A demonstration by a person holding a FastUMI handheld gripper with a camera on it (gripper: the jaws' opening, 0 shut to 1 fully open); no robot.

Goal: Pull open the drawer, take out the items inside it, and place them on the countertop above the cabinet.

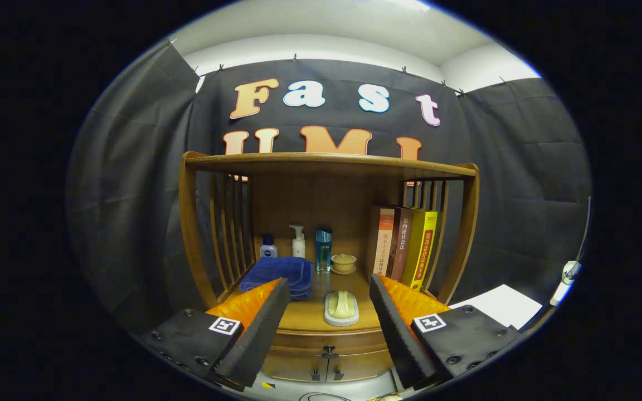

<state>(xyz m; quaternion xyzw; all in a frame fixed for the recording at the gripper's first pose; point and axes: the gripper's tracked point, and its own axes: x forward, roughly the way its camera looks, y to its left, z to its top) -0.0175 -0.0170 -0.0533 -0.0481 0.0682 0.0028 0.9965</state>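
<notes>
A wooden cabinet point(190, 223) with slatted sides stands ahead against the booth wall. Its drawer point(304, 341) sits shut under the countertop point(304, 318), with a small dark knob point(329, 352) at its middle. My gripper point(327, 283) is open, with nothing between its fingers. It hovers in front of the cabinet, and the drawer front and knob show low between the two fingers. The drawer's contents are hidden.
On the countertop lie a folded blue towel point(279, 274), a pale green piece on a white pad point(341, 307), three bottles point(297, 242), a lidded cup point(344, 263) and upright books point(404, 248). Two small doors point(298, 367) sit below the drawer. White paper point(502, 305) lies right of the cabinet.
</notes>
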